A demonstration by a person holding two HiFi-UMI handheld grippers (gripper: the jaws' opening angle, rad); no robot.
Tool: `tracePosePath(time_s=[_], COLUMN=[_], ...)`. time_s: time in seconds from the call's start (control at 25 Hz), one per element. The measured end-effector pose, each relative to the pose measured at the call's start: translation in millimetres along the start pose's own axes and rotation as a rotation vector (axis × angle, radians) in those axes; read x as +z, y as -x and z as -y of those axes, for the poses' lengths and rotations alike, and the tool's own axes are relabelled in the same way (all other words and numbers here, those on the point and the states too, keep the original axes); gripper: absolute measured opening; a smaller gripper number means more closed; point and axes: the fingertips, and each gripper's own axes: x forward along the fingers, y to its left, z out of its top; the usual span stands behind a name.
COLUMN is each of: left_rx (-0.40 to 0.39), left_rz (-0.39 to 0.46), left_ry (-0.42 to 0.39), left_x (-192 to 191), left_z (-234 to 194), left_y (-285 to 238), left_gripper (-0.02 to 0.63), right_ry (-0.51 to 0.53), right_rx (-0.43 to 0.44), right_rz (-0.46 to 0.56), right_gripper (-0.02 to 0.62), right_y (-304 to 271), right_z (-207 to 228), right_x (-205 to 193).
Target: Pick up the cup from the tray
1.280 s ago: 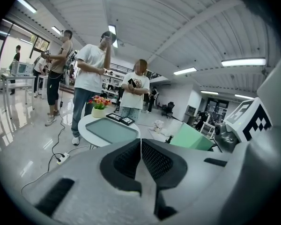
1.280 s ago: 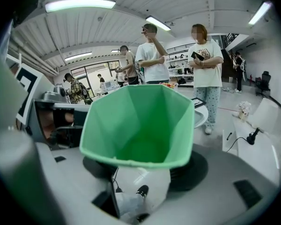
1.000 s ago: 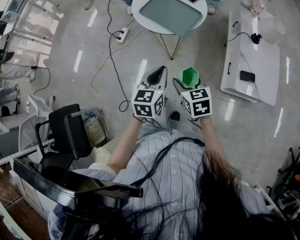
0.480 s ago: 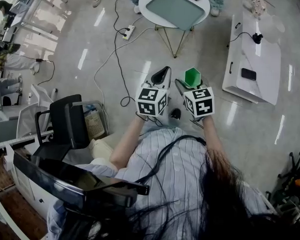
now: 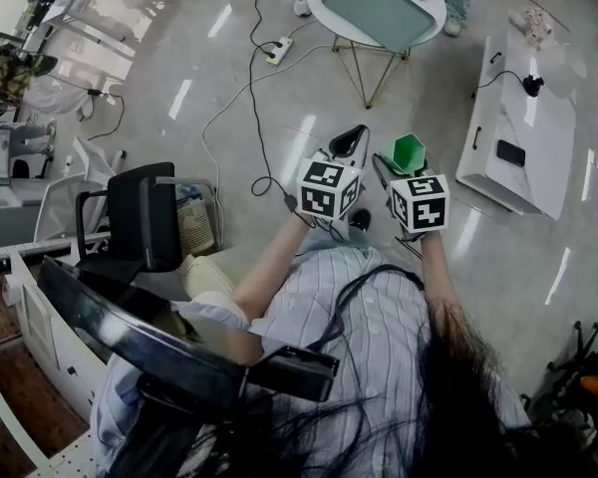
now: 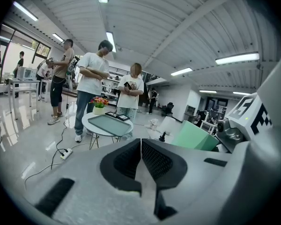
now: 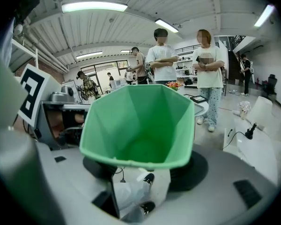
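The green cup (image 7: 139,125) is held clamped between the jaws of the right gripper (image 5: 403,167), raised in the air with its open mouth toward that gripper's camera. The left gripper (image 5: 353,141), just beside the cup, is empty, its jaws pressed together. The tray (image 5: 383,10) lies well ahead of both grippers.

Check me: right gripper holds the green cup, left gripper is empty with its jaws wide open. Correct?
One thing is wrong: the left gripper is not open. The left gripper view shows its jaws closed together with nothing between them. The rest stands: it is empty, and the right gripper holds the green cup.
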Motion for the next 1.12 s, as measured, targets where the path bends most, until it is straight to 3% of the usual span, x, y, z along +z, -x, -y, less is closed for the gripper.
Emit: tracePosePath(time_s=[1.12], left_rx=[0.037], left_rz=[-0.010], left_ry=[0.006], left_x=[-1.4], left_z=[-20.1], left_y=[0.4], left_gripper=[0.015], right_ry=[-0.016], right_rx=[0.035], right_rz=[-0.018], right_gripper=[0.288], right_y=[-15.2], right_z=[-2.6], right_x=[2.5])
